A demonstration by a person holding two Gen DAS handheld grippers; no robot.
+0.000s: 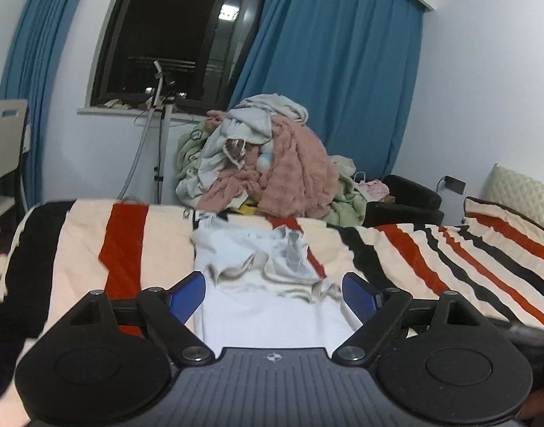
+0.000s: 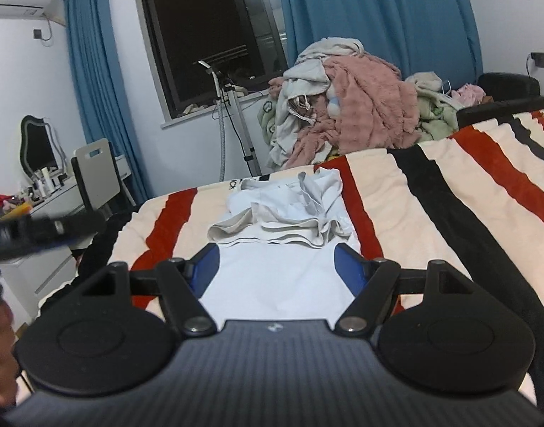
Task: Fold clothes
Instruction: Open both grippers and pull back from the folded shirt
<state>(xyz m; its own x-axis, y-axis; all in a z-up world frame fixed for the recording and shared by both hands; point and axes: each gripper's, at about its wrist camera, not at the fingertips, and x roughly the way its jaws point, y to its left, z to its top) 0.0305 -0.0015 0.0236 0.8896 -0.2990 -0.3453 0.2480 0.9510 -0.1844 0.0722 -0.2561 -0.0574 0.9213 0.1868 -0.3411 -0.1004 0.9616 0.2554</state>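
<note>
Shirt flat on the bed, both grippers spread and empty

Shirt (image 1: pixel 272 306), white, lies flat on the striped blanket (image 1: pixel 432 259), seen straight ahead through the gap of each pair of jaws. Its near part is smooth. Its far part is bunched, with pale sleeves and beige-edged hems doubled back in loose ripples just beyond the fingertips.

Left gripper (image 1: pixel 273 291) has its jaws spread wide, with one blue pad toward each side edge of the shirt. Nothing is pinched between them, and whether the pads touch the cloth cannot be told. Right gripper (image 2: pixel 277 267) is likewise spread, with only the shirt's smooth white panel showing through the gap. It holds nothing. At the left edge of the right wrist view a blurred dark shape crosses the frame above a blurred hand (image 2: pixel 0 352).

Beyond the shirt, past the far edge of the bed, rises a heap of clothes (image 1: pixel 272 163), pink, pale green and grey. Behind it hang blue curtains (image 1: pixel 343 71) beside a dark window (image 1: pixel 172 28). A white stand (image 1: pixel 161 106) with a hose rises left of the heap.
</note>
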